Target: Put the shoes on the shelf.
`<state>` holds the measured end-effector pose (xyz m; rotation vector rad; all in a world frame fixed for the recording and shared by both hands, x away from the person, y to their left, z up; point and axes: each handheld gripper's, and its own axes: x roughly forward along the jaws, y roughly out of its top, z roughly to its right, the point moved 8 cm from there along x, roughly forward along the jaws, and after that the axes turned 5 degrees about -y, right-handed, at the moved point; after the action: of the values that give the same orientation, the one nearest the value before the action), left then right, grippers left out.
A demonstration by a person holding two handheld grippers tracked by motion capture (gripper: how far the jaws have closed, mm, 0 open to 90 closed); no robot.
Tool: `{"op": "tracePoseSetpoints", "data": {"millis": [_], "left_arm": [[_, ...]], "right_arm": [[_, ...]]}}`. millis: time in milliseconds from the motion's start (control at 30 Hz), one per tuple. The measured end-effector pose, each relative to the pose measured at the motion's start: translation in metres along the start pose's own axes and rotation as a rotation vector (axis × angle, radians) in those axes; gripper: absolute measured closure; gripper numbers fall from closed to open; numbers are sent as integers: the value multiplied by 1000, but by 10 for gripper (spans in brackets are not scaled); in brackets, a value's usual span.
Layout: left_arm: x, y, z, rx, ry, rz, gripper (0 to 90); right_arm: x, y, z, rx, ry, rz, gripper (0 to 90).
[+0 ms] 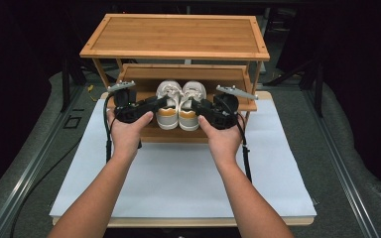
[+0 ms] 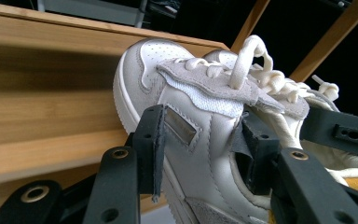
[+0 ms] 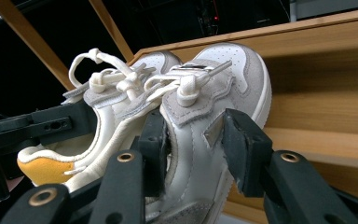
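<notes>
- Clamping one white sneaker each, the left gripper (image 1: 159, 103) holds the left sneaker (image 1: 168, 105) and the right gripper (image 1: 197, 105) the right sneaker (image 1: 190, 105).
- Lifting unevenly risks catching toes under the bamboo shoe rack's (image 1: 176, 34) top shelf.
- Side-wall grips may slip.

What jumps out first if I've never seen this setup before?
A pair of white sneakers sits side by side on the lower shelf of a bamboo rack. Two hands come in from below, and each holds black tongs clamped on a shoe: left tongs on the left one, right tongs on the right.
</notes>
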<state>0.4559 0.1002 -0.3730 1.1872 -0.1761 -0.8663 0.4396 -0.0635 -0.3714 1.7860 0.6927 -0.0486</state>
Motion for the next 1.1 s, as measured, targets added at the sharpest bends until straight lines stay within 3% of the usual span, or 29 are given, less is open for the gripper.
{"op": "tracePoseSetpoints", "data": {"millis": [267, 367, 800, 1100], "left_arm": [[11, 8, -12, -26, -7, 6, 576], [13, 10, -15, -37, -14, 10, 576], [24, 12, -26, -41, 0, -14, 576], [34, 12, -32, -83, -19, -20, 575]], "right_arm": [[16, 9, 5, 5, -1, 0, 610], [20, 11, 7, 29, 17, 4, 610], [37, 13, 12, 30, 10, -17, 609], [44, 15, 20, 45, -2, -30, 609]]}}
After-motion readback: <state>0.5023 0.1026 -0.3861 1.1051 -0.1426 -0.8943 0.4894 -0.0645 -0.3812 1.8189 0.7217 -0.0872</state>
